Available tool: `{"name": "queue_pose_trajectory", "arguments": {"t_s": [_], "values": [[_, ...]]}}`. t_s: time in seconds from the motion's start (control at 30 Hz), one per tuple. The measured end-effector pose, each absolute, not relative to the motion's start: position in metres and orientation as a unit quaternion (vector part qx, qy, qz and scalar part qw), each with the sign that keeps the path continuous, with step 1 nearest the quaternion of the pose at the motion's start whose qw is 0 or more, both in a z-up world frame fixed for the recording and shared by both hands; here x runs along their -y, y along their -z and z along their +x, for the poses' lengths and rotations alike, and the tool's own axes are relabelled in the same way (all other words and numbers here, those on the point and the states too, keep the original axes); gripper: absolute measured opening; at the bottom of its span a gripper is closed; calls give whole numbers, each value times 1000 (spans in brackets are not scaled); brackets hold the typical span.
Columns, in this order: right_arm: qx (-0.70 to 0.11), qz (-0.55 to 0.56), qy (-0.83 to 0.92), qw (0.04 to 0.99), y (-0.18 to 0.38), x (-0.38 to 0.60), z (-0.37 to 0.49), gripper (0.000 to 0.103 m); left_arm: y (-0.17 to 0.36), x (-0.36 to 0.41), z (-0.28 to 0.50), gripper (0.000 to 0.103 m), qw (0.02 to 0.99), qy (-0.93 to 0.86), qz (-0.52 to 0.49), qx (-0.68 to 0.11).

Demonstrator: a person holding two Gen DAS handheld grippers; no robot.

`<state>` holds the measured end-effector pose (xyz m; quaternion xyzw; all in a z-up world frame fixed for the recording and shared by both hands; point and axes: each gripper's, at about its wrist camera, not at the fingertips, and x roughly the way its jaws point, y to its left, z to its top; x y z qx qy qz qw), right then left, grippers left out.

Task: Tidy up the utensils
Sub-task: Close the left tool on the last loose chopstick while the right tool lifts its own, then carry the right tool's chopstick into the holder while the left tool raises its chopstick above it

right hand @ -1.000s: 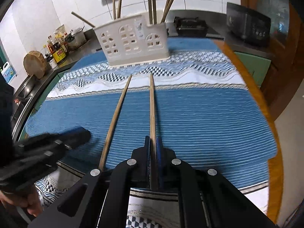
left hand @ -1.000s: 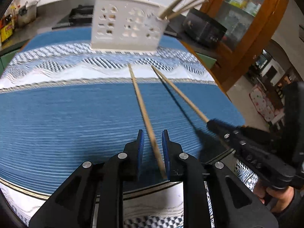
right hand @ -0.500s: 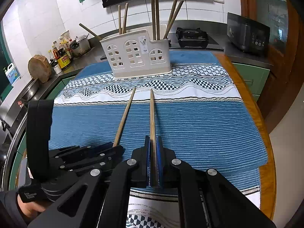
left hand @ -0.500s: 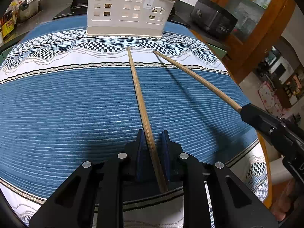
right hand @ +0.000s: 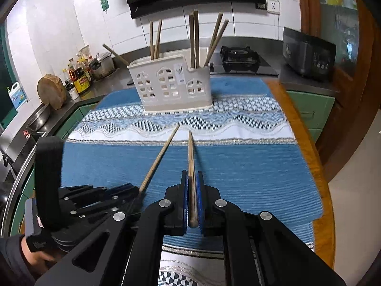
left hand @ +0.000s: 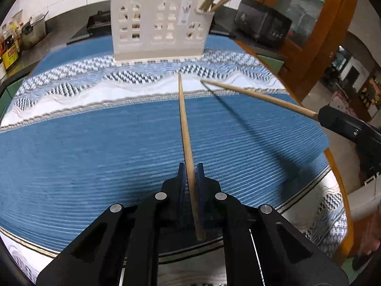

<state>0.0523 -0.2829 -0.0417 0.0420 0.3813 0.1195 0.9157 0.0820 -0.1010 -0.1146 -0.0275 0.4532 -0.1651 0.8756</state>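
My left gripper is shut on a wooden chopstick that points toward the white utensil holder. My right gripper is shut on a second chopstick, also pointing at the holder. Both chopsticks are lifted above the blue cloth. The right gripper with its chopstick shows at the right of the left wrist view. The left gripper with its chopstick shows at lower left of the right wrist view. Several chopsticks stand in the holder.
A black appliance sits at the back right and a gas stove behind the holder. Bottles, a pot and a wooden block line the left counter. The table's wooden edge runs along the right.
The left gripper has shut on its chopstick. Both grippers have risen from the cloth with their chopsticks, and the holder now looks nearer in the left wrist view.
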Motion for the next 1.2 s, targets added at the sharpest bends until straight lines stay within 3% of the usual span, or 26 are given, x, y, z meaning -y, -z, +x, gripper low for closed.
{"name": "queue_pose_trajectory", "arguments": {"t_s": [0.27, 0.43, 0.63, 0.8, 0.9, 1.03, 1.2], "values": [[-351, 37, -134, 926, 12, 283, 53, 7, 87, 78, 82, 6, 890, 163, -43, -423], [-343, 29, -136, 929, 5, 279, 55, 7, 97, 82, 82, 6, 877, 173, -57, -446], [-347, 33, -136, 927, 7, 280, 56, 7, 117, 91, 82, 20, 866, 171, -53, -467], [-345, 34, -136, 928, 8, 279, 54, 7, 136, 95, 85, 21, 857, 163, -51, -486], [-344, 33, -137, 928, 8, 279, 54, 7, 139, 99, 83, 20, 862, 161, -36, -479], [-341, 32, -140, 929, 5, 277, 55, 7, 137, 102, 82, 7, 867, 154, -4, -474], [-330, 25, -145, 933, -4, 274, 54, 7, 119, 90, 82, 5, 871, 164, -18, -462]]}}
